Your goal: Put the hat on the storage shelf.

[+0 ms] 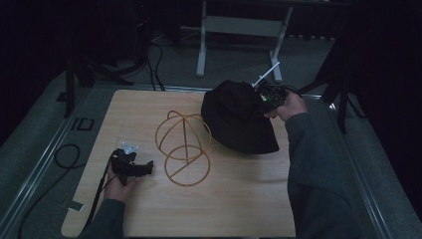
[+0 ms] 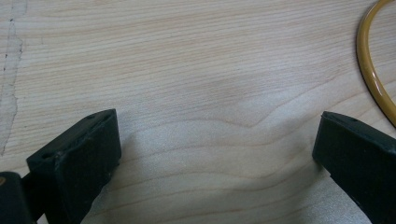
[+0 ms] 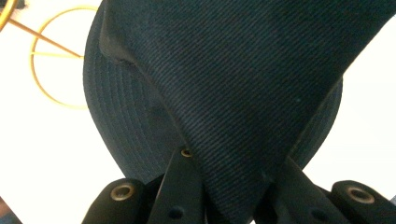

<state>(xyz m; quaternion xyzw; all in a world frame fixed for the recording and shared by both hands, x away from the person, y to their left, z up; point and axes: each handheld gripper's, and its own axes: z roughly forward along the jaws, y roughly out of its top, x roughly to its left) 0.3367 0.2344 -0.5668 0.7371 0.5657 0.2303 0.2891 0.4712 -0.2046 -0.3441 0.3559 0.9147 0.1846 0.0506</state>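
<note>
Up at the far right of the table (image 1: 239,209), the right gripper (image 1: 263,97) is clenched on a black hat (image 1: 239,119), whose brim rests on the wood just right of a yellow wire frame (image 1: 183,147). The right gripper view shows what the high view cannot: both jaws pinching a fold of the hat's crown (image 3: 243,84). Near left, the left gripper (image 1: 147,167) lies low, and its own view shows the jaws spread wide over bare wood, grasping nothing, with the frame's ring (image 2: 371,70) off to one side.
</note>
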